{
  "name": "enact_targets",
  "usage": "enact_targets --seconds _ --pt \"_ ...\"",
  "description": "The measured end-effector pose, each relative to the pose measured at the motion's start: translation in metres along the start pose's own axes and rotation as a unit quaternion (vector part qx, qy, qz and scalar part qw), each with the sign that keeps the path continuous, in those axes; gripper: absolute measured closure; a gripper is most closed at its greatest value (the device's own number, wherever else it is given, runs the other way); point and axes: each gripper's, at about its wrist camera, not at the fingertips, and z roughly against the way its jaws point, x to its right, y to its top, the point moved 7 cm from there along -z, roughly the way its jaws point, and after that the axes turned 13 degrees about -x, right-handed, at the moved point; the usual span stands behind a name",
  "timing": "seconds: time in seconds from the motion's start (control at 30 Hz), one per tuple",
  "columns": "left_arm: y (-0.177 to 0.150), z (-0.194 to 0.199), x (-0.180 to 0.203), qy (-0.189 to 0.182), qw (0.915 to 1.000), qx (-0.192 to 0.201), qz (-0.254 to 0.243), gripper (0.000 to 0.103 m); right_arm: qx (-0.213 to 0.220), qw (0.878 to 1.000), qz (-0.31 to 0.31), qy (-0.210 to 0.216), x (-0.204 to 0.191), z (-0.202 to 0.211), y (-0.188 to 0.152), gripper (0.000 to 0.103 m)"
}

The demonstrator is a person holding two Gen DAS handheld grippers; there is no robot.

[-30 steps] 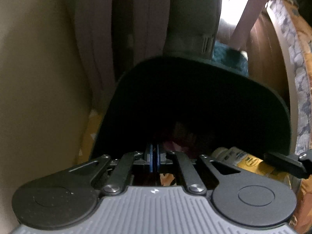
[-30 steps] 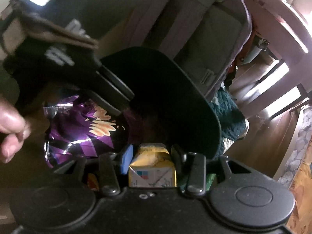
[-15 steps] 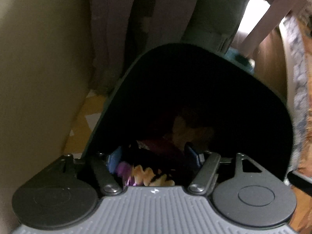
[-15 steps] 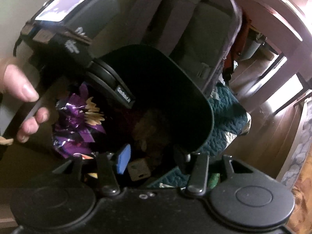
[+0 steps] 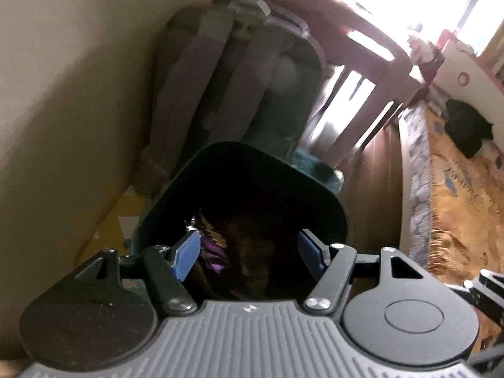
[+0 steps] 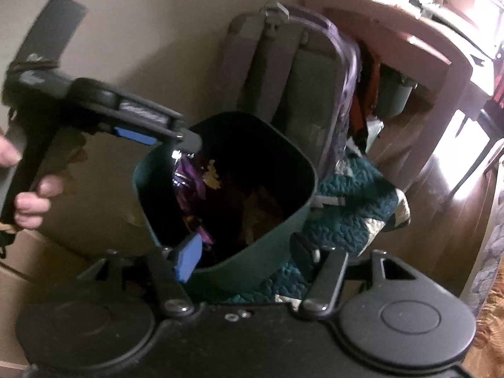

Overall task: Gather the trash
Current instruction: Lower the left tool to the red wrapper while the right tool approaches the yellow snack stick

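Note:
A dark green trash bin (image 6: pixel 267 261) stands on the floor by the wall; it also shows in the left wrist view (image 5: pixel 327 195). Inside lie a purple snack wrapper (image 6: pixel 189 186) and other dim trash; the wrapper shows in the left wrist view (image 5: pixel 214 249) too. My left gripper (image 5: pixel 250 250) is open and empty above the bin's mouth; in the right wrist view it (image 6: pixel 151 132) hangs over the bin's left rim. My right gripper (image 6: pixel 247 253) is open and empty, held above the bin's near rim.
A grey and purple backpack (image 6: pixel 302 72) leans on the wall behind the bin. A teal quilted cloth (image 6: pixel 352 208) lies to the bin's right. A pink wooden table (image 6: pixel 409 37) stands beyond. A patterned orange rug (image 5: pixel 463 189) lies at right.
Both grippers have opened and risen away from the bin. The yellow carton that my right gripper held is gone from it; the purple wrapper now lies in the bin.

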Motion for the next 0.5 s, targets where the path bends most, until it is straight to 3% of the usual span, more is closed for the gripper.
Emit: enact_targets --seconds 0.27,0.5 --pt "-0.072 0.058 0.053 0.01 0.9977 0.063 -0.022 0.035 0.049 0.999 0.01 0.005 0.018 0.058 -0.05 0.039" --pt "-0.132 0.073 0.101 0.006 0.9955 0.087 -0.037 0.029 0.09 0.996 0.021 0.0 0.036 0.092 -0.097 0.033"
